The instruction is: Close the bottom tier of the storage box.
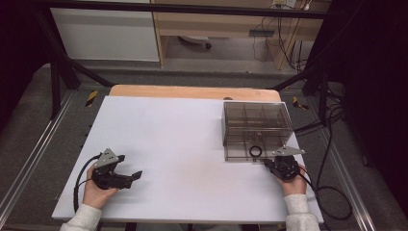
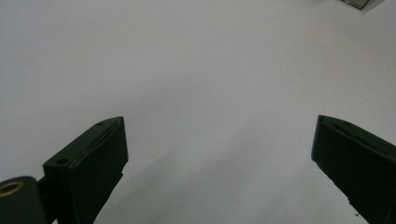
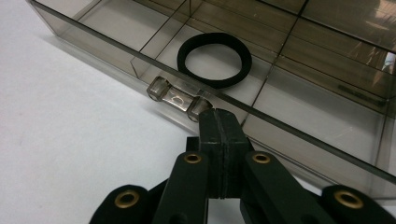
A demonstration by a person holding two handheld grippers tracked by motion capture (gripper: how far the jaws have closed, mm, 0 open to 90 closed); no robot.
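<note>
Your right gripper [image 3: 219, 116] sits fully closed, empty, tips at the clear box's [image 3: 327, 116] latch [image 3: 180, 99]. Your left gripper [image 2: 219, 140] rests wide open, holding nothing, over bare table [image 2: 187, 70].

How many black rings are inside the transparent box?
1. The black ring lies flat in a front compartment of the transparent box, just behind its clear latch. Reflections could hide others in the back compartments.
</note>
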